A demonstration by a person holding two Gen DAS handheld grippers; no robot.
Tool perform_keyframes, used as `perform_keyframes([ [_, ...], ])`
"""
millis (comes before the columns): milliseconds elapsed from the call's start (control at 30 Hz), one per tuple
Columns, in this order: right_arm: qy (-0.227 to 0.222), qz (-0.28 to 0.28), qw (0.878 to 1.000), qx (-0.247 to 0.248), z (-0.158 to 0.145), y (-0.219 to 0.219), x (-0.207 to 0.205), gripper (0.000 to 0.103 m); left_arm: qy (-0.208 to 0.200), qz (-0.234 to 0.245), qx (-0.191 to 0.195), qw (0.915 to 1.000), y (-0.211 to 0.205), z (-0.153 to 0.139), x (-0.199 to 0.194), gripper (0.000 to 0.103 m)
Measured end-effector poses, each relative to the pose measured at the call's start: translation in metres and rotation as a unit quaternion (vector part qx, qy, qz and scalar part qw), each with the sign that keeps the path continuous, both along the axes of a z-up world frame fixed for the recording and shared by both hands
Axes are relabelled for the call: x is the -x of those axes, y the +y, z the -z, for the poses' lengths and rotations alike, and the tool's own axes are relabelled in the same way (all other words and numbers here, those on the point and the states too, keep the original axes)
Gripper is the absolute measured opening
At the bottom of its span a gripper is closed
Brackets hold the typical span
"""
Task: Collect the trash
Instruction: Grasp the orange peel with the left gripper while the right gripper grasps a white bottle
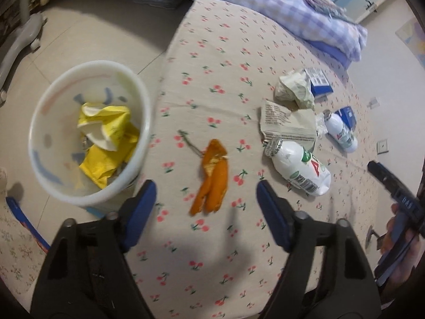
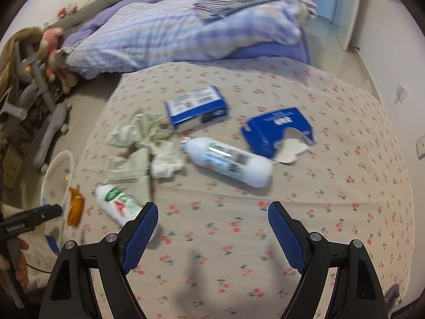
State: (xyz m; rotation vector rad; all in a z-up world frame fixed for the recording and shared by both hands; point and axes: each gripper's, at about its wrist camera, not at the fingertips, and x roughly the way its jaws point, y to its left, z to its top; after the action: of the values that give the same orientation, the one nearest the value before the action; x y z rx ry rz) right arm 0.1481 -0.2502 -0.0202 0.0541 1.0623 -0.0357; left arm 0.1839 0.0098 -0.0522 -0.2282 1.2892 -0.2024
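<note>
A white trash bin (image 1: 39,133) stands on the floor beside the bed, holding yellow wrappers (image 1: 109,143). My left gripper (image 1: 205,188) is open and empty, just above an orange peel (image 1: 213,178) on the cherry-print sheet. A crushed white bottle (image 1: 302,168) lies to its right. My right gripper (image 2: 212,212) is open and empty, near a second white bottle (image 2: 231,160). The crushed bottle (image 2: 119,204) lies by its left finger. Blue cartons (image 2: 196,107) (image 2: 276,130), crumpled paper (image 2: 135,133) and a tissue (image 2: 167,163) lie beyond.
A folded checked quilt (image 2: 186,32) lies at the far end of the bed. A grey chair base (image 2: 50,133) and stuffed toys (image 2: 50,45) stand on the floor at left. A printed wrapper (image 1: 287,123) lies by the crumpled paper. The bin (image 2: 57,175) sits at the bed's left edge.
</note>
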Motion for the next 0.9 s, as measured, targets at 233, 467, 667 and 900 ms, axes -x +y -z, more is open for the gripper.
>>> perform_keyframes([
  [233,-0.004,0.038,0.999,-0.015,0.002,-0.039,-0.012,0.086,0.019,0.013,-0.023,0.9995,-0.018,0.020,-0.011,0.046],
  [467,-0.005,0.016,1.000,-0.008,0.010,-0.036,-0.032,0.086,0.026,0.021,-0.037,0.9988,-0.021,0.026,-0.017,0.024],
  [667,-0.010,-0.020,1.000,0.005,0.017,-0.019,-0.052,0.086,0.017,0.014,-0.032,0.9993,-0.022,0.018,-0.022,0.019],
  [900,-0.004,-0.063,0.997,0.040,0.033,-0.001,-0.078,0.086,0.002,0.015,-0.014,0.9998,-0.014,0.006,-0.017,0.019],
])
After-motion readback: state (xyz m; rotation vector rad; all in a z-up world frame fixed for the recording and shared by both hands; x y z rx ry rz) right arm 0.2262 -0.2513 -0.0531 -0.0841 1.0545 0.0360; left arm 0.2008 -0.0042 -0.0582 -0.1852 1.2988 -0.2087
